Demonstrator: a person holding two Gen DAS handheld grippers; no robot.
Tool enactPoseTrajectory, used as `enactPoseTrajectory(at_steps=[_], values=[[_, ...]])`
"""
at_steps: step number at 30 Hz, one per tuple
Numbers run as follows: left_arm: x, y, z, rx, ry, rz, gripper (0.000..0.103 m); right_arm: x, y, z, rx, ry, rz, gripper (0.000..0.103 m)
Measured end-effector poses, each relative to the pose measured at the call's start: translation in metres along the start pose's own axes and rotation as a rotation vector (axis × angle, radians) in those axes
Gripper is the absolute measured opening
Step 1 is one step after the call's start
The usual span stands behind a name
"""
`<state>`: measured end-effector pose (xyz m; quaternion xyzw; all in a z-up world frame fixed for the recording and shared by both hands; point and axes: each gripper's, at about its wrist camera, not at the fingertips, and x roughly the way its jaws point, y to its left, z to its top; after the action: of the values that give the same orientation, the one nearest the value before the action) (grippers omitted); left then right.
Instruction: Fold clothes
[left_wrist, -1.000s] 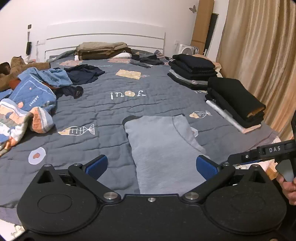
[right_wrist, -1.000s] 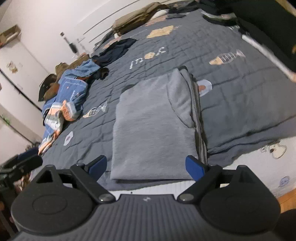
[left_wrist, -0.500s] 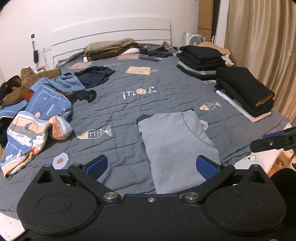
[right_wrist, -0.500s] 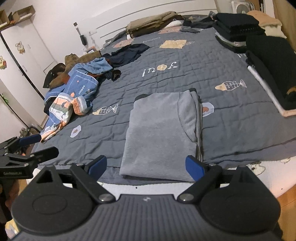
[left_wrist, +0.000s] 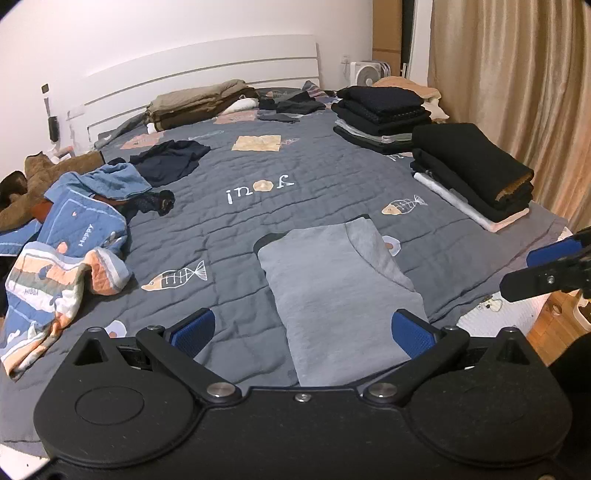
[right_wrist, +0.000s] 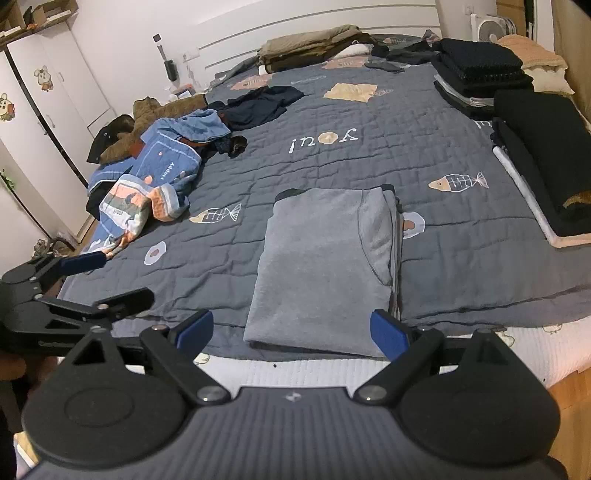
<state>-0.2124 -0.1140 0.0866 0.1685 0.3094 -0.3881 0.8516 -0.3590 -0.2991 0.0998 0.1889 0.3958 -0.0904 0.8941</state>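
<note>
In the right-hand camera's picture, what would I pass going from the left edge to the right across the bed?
The other gripper's fingers → pile of blue patterned clothes → folded grey garment → fish drawing on the quilt → stack of folded black clothes.

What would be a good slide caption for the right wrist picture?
Open right gripper above a folded grey garment on the quilted bed, folded dark stacks opposite unfolded clothes.
</note>
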Motion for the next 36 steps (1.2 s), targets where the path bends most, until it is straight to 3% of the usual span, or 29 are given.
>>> enactPoseTrajectory(at_steps=[22,36], values=[[0.046,-0.002,0.023,-0.016,0.034,0.009,0.103,0.011,-0.021,0.023,-0.011,0.013,0.017,0.092],[0.097,-0.011,0.041,0.014,0.061,-0.037,0.103,0.026,-0.044,0.025,0.027,0.036,0.021,0.092]])
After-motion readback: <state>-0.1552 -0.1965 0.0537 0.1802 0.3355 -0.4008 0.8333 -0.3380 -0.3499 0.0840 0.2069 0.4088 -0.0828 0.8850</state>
